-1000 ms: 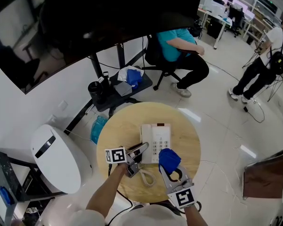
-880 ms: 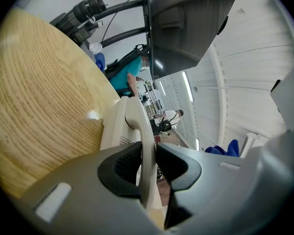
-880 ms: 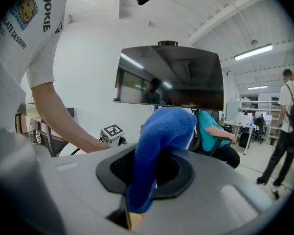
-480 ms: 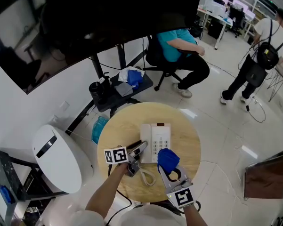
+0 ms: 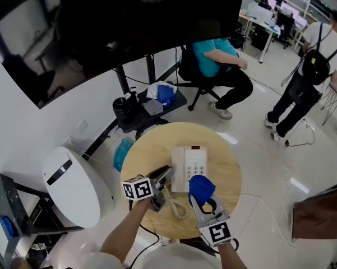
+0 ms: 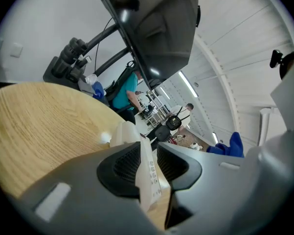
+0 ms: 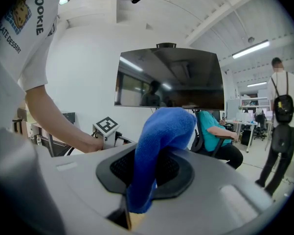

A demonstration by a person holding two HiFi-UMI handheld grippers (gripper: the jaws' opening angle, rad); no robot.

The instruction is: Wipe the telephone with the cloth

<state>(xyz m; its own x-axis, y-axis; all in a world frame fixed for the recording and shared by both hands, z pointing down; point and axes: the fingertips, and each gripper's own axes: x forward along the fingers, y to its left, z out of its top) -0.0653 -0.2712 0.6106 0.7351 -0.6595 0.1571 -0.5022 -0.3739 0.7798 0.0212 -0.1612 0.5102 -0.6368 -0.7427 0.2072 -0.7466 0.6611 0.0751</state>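
A white telephone point(image 5: 189, 162) lies in the middle of the round wooden table point(image 5: 148, 150), and its coiled cord point(image 5: 179, 206) trails toward me. My left gripper point(image 5: 166, 174) sits at the phone's left edge. In the left gripper view the telephone point(image 6: 132, 143) is seen edge-on between the jaws of the left gripper point(image 6: 147, 163). Those jaws are closing; a narrow gap still shows on the right side. My right gripper point(image 5: 199, 196) hovers at the phone's near end, shut on a blue cloth point(image 5: 201, 186). The cloth point(image 7: 161, 131) bulges up from the right gripper point(image 7: 149, 173).
A white rounded appliance point(image 5: 73, 186) stands on the floor at the left. Behind the table are a black stand point(image 5: 148, 108) with cups and rags, and a seated person in teal point(image 5: 218, 58). A person with a backpack point(image 5: 305, 74) stands at the right. A dark screen point(image 5: 118, 15) hangs overhead.
Both grippers stay by the telephone, almost where they were. The standing person at the far right has walked a little to the left.
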